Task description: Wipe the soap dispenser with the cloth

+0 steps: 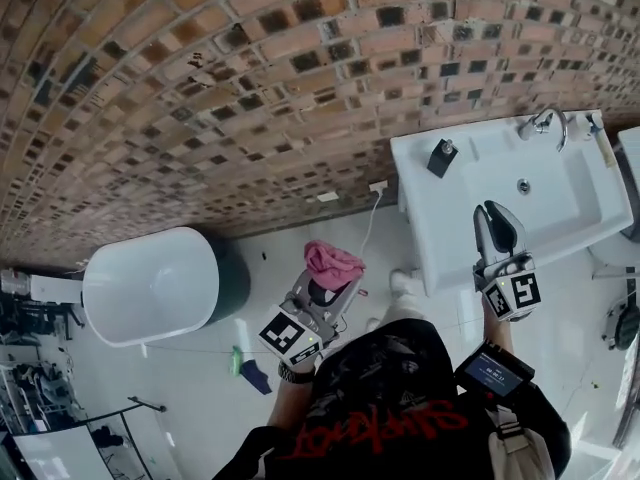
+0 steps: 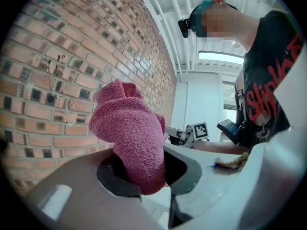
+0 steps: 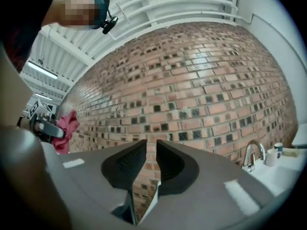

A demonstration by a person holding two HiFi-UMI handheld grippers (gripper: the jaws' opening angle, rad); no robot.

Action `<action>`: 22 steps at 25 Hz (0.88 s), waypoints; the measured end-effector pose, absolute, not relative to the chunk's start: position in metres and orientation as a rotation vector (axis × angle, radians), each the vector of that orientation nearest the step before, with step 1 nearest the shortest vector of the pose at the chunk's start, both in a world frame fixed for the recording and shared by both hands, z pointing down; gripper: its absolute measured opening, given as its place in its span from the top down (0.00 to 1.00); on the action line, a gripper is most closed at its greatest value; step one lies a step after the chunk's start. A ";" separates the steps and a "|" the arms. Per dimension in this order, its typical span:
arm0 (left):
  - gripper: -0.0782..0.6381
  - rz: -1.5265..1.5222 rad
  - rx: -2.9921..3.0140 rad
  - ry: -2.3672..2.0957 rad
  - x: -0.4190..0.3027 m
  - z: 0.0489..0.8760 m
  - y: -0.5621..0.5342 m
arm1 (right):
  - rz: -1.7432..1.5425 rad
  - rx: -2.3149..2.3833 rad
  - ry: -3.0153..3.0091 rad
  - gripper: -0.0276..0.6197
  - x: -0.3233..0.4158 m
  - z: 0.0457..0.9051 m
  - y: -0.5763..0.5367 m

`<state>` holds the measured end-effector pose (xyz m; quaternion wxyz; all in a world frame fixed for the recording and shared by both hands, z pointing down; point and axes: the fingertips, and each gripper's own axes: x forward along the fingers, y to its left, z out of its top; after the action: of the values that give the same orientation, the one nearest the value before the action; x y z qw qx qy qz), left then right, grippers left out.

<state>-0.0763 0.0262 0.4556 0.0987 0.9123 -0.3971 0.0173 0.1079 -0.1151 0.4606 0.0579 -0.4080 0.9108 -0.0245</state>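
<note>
1 cloth (image 2: 129,128) in L gripper (image 2: 148,174); 1 dispenser (image 1: 441,157), prob. soap.

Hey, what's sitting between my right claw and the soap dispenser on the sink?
Nothing. In the head view only bare white sink lies between the right claw and the black soap dispenser on its corner.

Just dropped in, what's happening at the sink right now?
A person stands at the white sink with a gripper in each hand. The left gripper is clamped on a pink cloth, held short of the sink. The right gripper is empty, jaws a narrow gap apart, over the sink's front. The black soap dispenser sits on the sink's back left corner, nothing touching it; wiping has not begun.
</note>
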 end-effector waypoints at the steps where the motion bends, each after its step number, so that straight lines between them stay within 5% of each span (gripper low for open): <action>1: 0.76 0.037 2.716 -1.166 -0.077 0.453 0.038 | -0.039 -1.221 2.769 0.87 0.103 0.449 -0.090; 10: 0.76 -0.064 2.836 -1.001 -0.061 0.446 0.126 | 0.137 -1.190 2.852 0.95 0.082 0.404 0.081; 22: 0.76 -0.064 2.849 -0.907 0.016 0.430 0.161 | 0.158 -1.184 2.792 0.96 0.134 0.365 0.121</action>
<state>0.0155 0.1608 0.4295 0.0755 0.9499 -0.3025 -0.0214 0.1338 0.1215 0.3653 0.0522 -0.3892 0.9182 0.0521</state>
